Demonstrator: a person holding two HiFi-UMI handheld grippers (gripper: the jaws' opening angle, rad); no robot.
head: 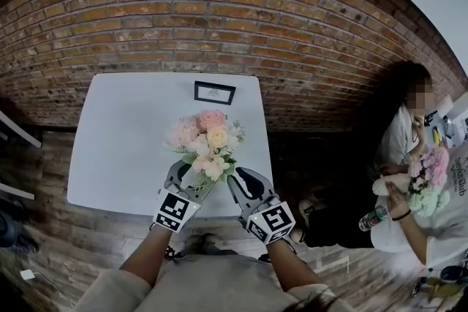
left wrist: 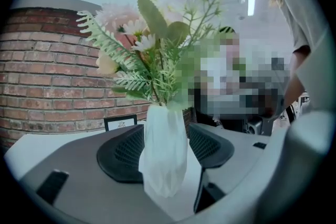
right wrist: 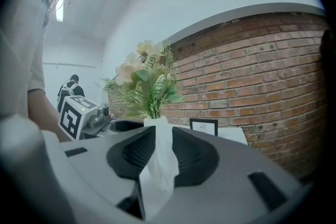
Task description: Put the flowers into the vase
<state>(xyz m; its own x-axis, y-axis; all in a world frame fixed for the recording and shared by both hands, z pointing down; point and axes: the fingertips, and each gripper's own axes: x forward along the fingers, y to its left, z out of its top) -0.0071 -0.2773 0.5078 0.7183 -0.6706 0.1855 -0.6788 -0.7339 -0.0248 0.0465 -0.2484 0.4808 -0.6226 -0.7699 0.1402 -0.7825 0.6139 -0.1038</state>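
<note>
steadying the white vase (left wrist: 165, 149) near the front edge of the table (head: 124, 142), with the flowers (head: 208, 135) already standing in it.
left gripper (head: 186, 179) clamps the upright, crinkled matte body; right gripper (head: 245, 183) flanks the same vase, pads slack just beside it. the vase is dead ahead between both pairs of jaws, long axis vertical, left hand carrying it. soft pink and cream blooms, feathery fronds: top-heavy, i'd judge.
</note>
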